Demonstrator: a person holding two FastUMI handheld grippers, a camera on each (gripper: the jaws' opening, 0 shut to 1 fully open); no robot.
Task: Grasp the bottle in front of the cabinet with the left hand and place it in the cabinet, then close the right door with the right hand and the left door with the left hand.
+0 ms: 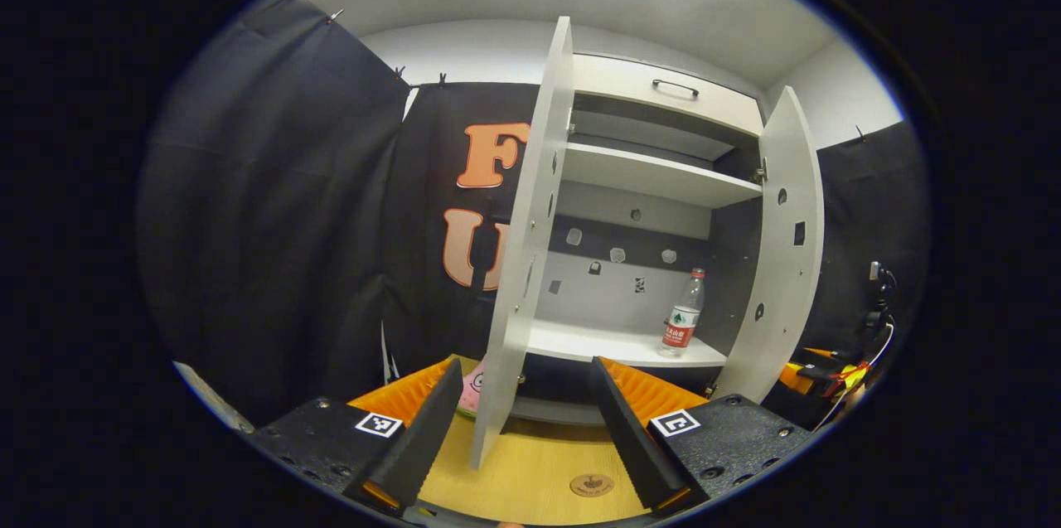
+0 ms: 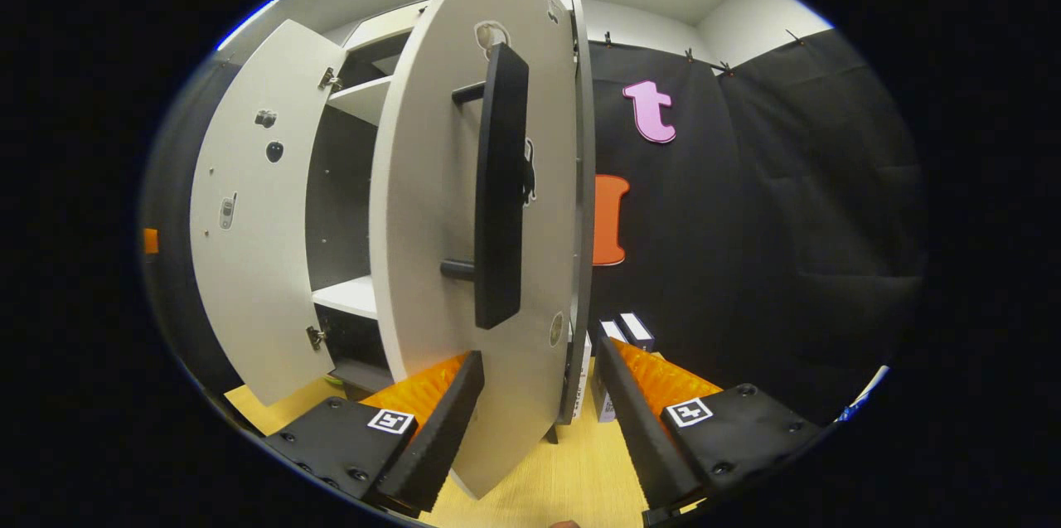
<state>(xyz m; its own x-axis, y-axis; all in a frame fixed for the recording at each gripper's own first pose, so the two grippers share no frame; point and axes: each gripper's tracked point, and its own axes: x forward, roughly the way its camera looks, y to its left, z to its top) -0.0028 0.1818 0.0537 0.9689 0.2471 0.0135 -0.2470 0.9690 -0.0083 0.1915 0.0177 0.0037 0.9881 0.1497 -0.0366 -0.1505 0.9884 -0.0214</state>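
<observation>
In the left gripper view a white cabinet (image 1: 655,180) stands with both doors swung out. A clear bottle (image 1: 682,314) with a red label stands upright on the lower shelf, near the right wall. My left gripper (image 1: 526,369) is open and holds nothing, and the left door's edge (image 1: 526,263) rises just beyond the gap between its fingers. In the right gripper view the right door (image 2: 431,263), with a long black handle (image 2: 500,188), stands close ahead. The right gripper (image 2: 539,354) is open, with that door's lower part between its fingers but not clamped. The left door (image 2: 249,230) hangs open farther back.
A drawer with a black handle (image 1: 675,87) tops the cabinet. On the wooden table (image 1: 530,470) lie a round disc (image 1: 591,485) and a pink object (image 1: 472,387) behind the left door. Small boxes (image 2: 634,331) sit right of the cabinet. Orange-black gear (image 1: 829,375) lies at right.
</observation>
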